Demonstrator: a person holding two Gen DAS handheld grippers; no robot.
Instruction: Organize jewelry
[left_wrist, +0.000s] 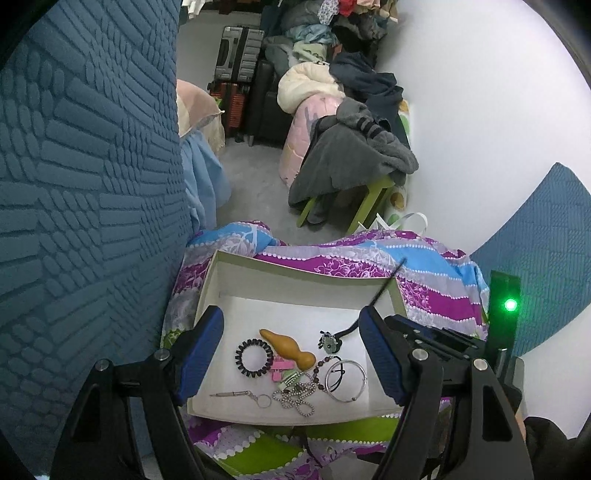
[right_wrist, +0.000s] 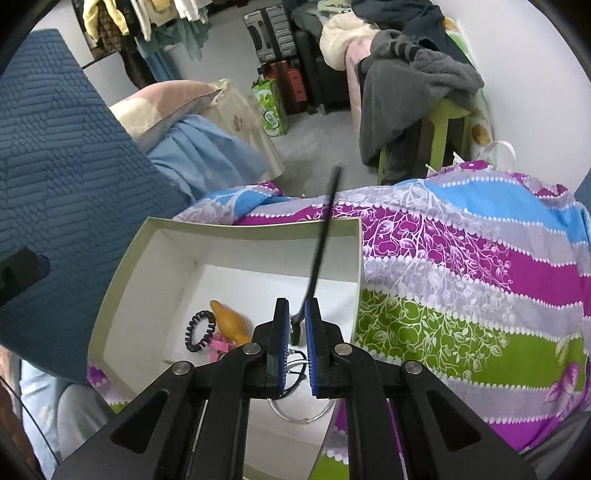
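Note:
A shallow white box (left_wrist: 299, 271) lies on a flowered cloth. In it are a black coil hair tie (left_wrist: 254, 357), an orange gourd charm (left_wrist: 288, 347), pink clips (left_wrist: 281, 368), a bead chain (left_wrist: 295, 400), a silver bangle (left_wrist: 346, 380) and a small pendant (left_wrist: 328, 339) on a black cord (left_wrist: 384, 286). My left gripper (left_wrist: 291, 358) is open, its fingers on either side of the box. My right gripper (right_wrist: 296, 325) is shut on the black cord (right_wrist: 325, 236), which rises stiffly over the box (right_wrist: 258, 230). The hair tie (right_wrist: 200, 329) and gourd (right_wrist: 231, 321) show left of it.
A blue quilted cushion (left_wrist: 85, 184) stands close at the left. The flowered cloth (right_wrist: 461, 280) covers the surface to the right. A green stool under a grey blanket (left_wrist: 347, 162), suitcases (left_wrist: 240, 55) and piled clothes stand behind on the floor.

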